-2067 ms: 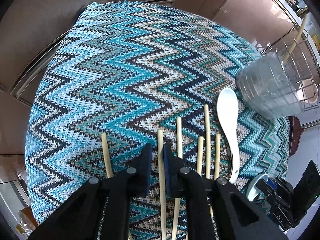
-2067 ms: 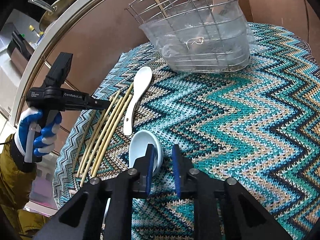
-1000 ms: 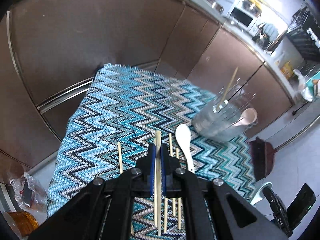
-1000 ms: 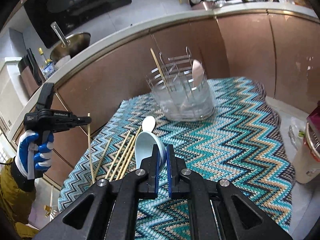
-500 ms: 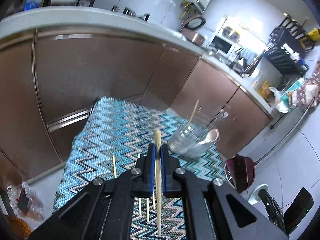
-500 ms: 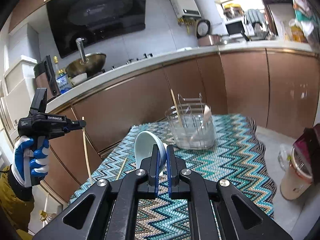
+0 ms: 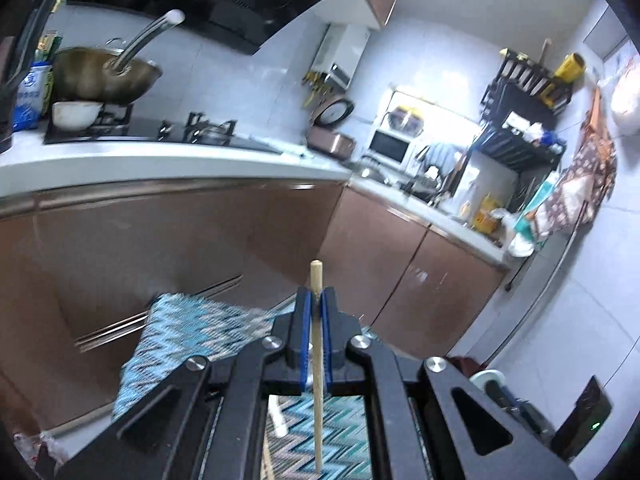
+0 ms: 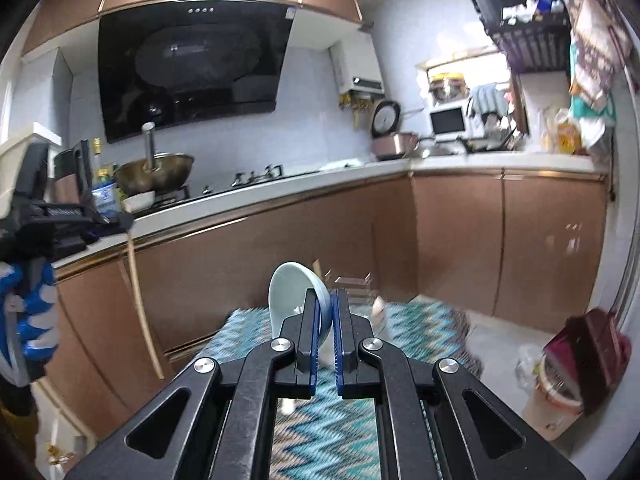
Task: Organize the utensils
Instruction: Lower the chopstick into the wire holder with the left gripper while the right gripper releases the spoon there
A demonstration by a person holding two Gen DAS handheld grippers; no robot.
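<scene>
My left gripper (image 7: 316, 300) is shut on a wooden chopstick (image 7: 317, 368), which stands upright between the blue pads, its top poking above them. My right gripper (image 8: 325, 300) is shut on a pale blue ceramic spoon (image 8: 290, 296), whose bowl rises to the left of the pads. Both are lifted well above the zigzag-patterned cloth (image 8: 316, 444). In the right wrist view the left gripper (image 8: 116, 222) appears at the far left in a blue-and-white gloved hand (image 8: 28, 320), the chopstick (image 8: 140, 300) hanging down from it. The clear utensil holder (image 8: 352, 292) is mostly hidden behind the right fingers.
Brown kitchen cabinets (image 8: 500, 240) and a white counter (image 7: 168, 160) lie beyond the cloth (image 7: 188, 328). A wok (image 8: 154, 176) sits on the stove. A drink cup (image 8: 554, 396) and a dark bag (image 8: 592, 344) stand on the floor at right.
Both grippers rose and tilted up from the table, carrying the chopstick and the spoon. The cloth sank low in both views and the kitchen counter came into sight.
</scene>
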